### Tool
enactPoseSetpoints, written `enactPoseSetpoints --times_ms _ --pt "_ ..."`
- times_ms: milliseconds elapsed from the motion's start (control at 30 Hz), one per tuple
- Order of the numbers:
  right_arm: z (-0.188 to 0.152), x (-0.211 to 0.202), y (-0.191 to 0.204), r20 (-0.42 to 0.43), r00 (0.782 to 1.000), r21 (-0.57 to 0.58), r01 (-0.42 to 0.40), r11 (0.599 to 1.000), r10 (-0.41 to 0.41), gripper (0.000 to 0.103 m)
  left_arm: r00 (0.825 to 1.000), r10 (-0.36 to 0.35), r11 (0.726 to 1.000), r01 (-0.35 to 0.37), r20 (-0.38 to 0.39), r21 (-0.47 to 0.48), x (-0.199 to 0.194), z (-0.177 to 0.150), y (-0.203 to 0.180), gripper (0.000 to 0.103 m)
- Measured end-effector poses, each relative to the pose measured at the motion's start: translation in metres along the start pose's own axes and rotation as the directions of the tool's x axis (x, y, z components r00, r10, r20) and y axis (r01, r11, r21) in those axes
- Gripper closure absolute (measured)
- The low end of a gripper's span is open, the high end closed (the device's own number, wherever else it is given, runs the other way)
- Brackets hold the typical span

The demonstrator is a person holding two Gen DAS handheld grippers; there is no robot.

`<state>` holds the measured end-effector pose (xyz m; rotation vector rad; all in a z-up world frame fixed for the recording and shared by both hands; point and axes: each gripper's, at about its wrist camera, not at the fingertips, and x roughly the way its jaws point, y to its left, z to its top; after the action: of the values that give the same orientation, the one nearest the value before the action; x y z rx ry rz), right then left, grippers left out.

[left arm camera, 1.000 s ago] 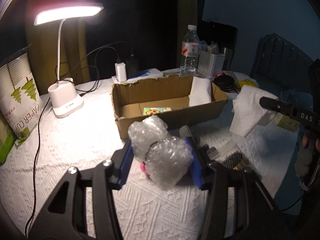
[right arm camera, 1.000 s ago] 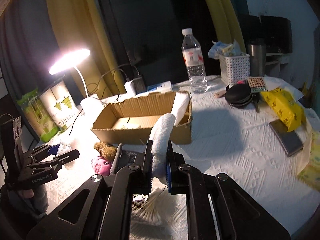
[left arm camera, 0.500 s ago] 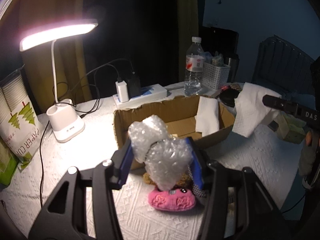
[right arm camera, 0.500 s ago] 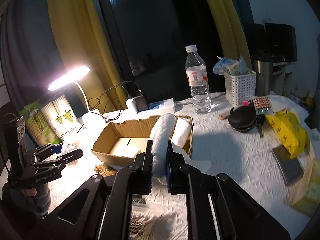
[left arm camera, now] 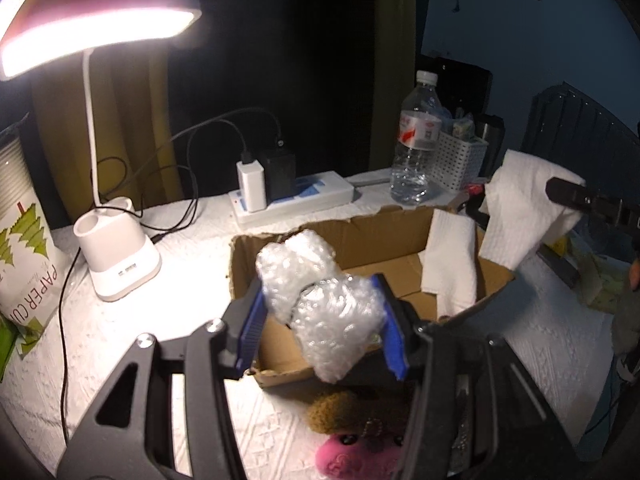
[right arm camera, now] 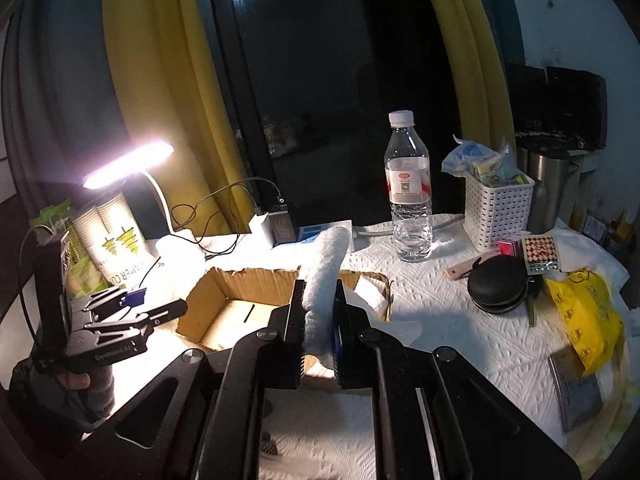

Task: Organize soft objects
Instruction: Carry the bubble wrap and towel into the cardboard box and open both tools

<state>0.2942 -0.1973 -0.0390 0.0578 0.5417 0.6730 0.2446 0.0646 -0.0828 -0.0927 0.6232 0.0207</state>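
My left gripper [left arm camera: 320,320] is shut on a crumpled wad of bubble wrap [left arm camera: 320,296], held over the near wall of an open cardboard box [left arm camera: 360,236]. A folded white cloth [left arm camera: 452,260] leans inside the box at its right end. A brown plush [left arm camera: 340,412] and a pink plush [left arm camera: 360,456] lie on the table just in front of the box. My right gripper [right arm camera: 318,320] is shut on a white cloth [right arm camera: 324,276], which hangs above the box [right arm camera: 224,304]. In the left wrist view that white cloth [left arm camera: 520,208] hangs at the box's right end.
A lit desk lamp [left arm camera: 120,256], a paper cup pack [left arm camera: 28,264], a power strip [left arm camera: 292,200], a water bottle [left arm camera: 416,144] and a white basket [right arm camera: 496,208] stand behind the box. A black round case [right arm camera: 498,288], yellow bag [right arm camera: 580,316] and a flat grey device [right arm camera: 576,388] lie to the right.
Both grippers moved toward the box with their loads. The bubble wrap went from in front of the box to over its near wall, and the white cloth rose and came above the box.
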Motion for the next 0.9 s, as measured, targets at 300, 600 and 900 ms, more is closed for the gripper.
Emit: enactPoseSetpoints --times_ms 300,600,900 --pt "0.0 0.051 -0.003 -0.058 0.998 0.027 -0.009 1.0 0.01 0.091 0.995 -0.044 0.999 0.044 -0.087 -0.01 0.036 0.0 0.008 0.05" --pt "-0.015 0.098 -0.009 -0.201 0.979 0.041 0.031 0.999 -0.022 0.082 0.989 -0.042 0.999 0.04 -0.144 -0.017 0.054 -0.007 0.009 0.039" --pt "-0.019 0.096 -0.009 -0.215 0.976 0.059 0.039 0.997 -0.026 0.06 0.992 -0.028 1.0 0.027 -0.122 -0.01 0.042 -0.005 0.005 0.029"
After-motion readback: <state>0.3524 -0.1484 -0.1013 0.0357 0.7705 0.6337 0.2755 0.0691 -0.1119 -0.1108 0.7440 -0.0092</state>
